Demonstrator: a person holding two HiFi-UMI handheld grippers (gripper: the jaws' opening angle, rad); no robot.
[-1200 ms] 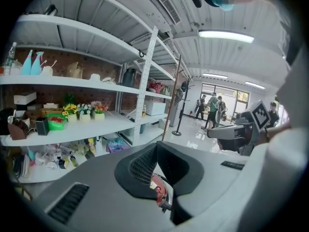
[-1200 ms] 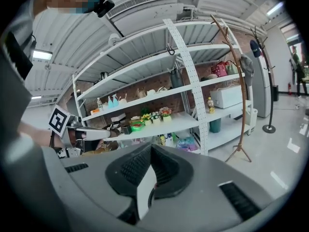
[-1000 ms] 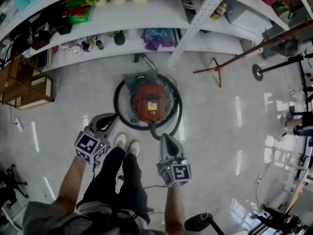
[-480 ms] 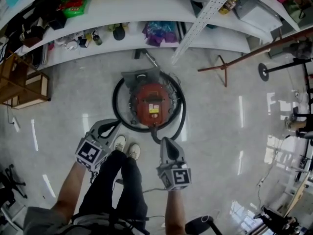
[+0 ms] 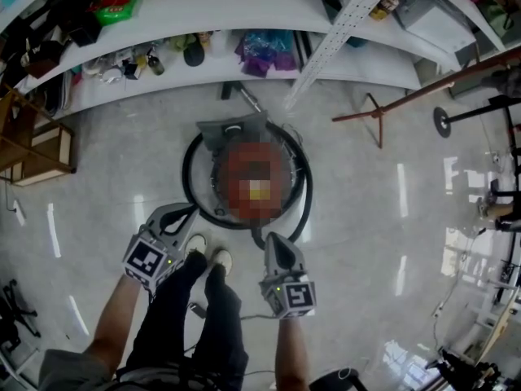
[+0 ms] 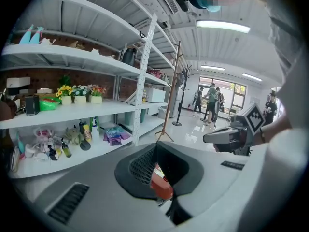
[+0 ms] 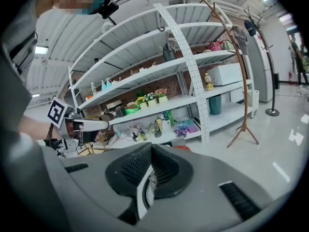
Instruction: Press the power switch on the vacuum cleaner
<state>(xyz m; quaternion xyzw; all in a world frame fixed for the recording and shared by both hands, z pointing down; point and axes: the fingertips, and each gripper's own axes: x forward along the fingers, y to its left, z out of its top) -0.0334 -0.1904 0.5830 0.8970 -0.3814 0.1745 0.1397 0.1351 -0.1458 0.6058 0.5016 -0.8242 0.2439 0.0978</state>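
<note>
Where I stand, vacuum: round red drum ringed by black hose, on glossy floor.
Left gripper: grey, jaws together, empty.
Right gripper: likewise closed, empty.

No text, brand or number readable anywhere, square black-and-white marker patterns only on the left gripper and right gripper, vacuum cleaner label blurred, far shelves' packaging too small.

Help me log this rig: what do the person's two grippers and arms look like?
The left gripper and right gripper are both smooth grey plastic shells, with dark ribbed pads set inside the jaws. Each carries a white cube printed with black square markers. No sleeves cover the forearms.
</note>
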